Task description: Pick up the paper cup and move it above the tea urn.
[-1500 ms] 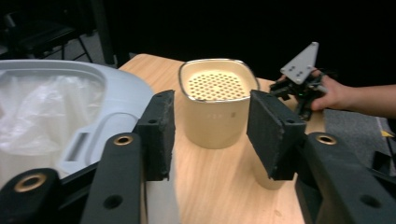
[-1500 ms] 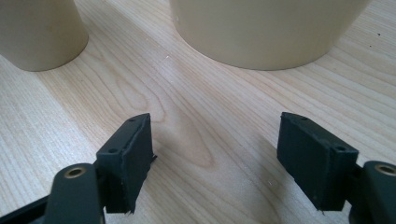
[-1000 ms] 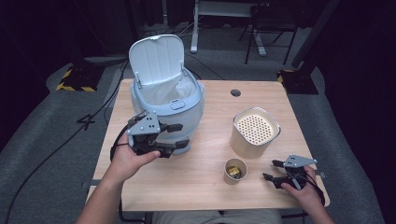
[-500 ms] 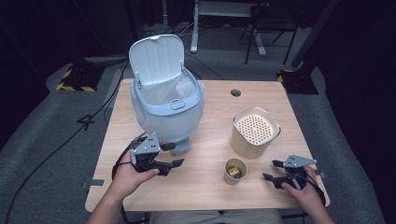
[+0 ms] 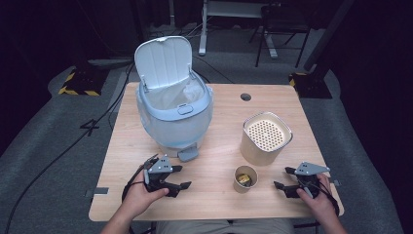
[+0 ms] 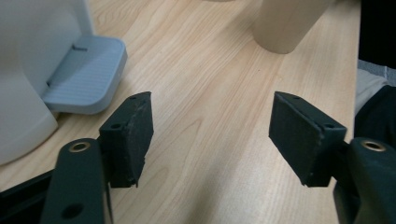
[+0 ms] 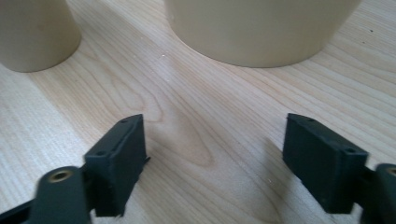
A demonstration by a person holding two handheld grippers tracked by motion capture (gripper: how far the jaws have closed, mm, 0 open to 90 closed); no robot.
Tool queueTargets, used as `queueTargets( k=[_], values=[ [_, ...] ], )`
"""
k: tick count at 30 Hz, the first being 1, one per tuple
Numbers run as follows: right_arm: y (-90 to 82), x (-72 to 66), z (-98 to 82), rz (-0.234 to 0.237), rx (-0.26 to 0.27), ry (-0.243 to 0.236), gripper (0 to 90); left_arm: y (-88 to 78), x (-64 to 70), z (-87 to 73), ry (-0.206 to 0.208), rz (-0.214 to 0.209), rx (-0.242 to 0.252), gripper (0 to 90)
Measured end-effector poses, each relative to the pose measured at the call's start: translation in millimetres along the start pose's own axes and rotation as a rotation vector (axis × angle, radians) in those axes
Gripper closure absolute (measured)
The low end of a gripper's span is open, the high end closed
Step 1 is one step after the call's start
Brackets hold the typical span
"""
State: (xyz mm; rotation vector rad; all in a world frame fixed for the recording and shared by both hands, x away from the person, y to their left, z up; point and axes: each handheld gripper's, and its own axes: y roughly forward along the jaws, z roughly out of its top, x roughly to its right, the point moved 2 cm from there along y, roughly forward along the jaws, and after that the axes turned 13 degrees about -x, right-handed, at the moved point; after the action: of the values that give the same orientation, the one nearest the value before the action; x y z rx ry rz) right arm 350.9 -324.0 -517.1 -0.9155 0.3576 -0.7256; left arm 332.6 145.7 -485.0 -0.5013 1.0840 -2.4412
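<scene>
Two hand-held claws rest low over a light wooden table [image 5: 219, 122], each gripped by one of the person's hands. The left claw [image 5: 181, 177] lies near the table's front edge, in front of the pale blue pedal bin [image 5: 175, 117], and points toward the centre of the table; its jaws stand wide, have just been opening, and hold nothing between them. In the left gripper view the left claw [image 6: 210, 135] shows bare wood grain between its two black pads, with the bin's blue foot pedal [image 6: 86, 77] at upper left and the base of a beige cup [image 6: 287, 25] farther off at the top. The bin's hinged lid [image 5: 163, 61] stands upright and open, exposing a white liner [image 5: 175, 95] inside. The right claw [image 5: 283, 177] lies at the table's front right corner, also pointing inward, its jaws wide apart and empty. In the right gripper view the right claw [image 7: 215, 158] faces two beige vessels standing on the table beyond it: the small cup [image 7: 35, 32] at upper left and the large canister [image 7: 261, 28] at upper centre, neither touching the pads. From the high view the small cup [image 5: 245, 179] stands between the two claws, holding something yellowish that is too small to identify, and the canister with its perforated top [image 5: 266, 138] stands just behind it.
</scene>
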Motion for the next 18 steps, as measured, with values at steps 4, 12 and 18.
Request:
queueTargets(
  k=[4,12,18],
  values=[
    [0.8,0.7,0.2,-0.003,-0.013,0.016,15.2,8.9,-1.7,-3.9,-0.001,0.022,-0.031,27.3],
    [0.1,-0.8,-0.3,-0.007,-0.011,0.025,17.2,22.2,-5.0,-9.5,0.012,0.072,-0.093,25.3],
    [-1.1,-2.1,-0.5,-0.004,-0.012,0.027,20.8,29.6,-6.6,-13.5,0.021,0.110,-0.133,22.5]
  ],
)
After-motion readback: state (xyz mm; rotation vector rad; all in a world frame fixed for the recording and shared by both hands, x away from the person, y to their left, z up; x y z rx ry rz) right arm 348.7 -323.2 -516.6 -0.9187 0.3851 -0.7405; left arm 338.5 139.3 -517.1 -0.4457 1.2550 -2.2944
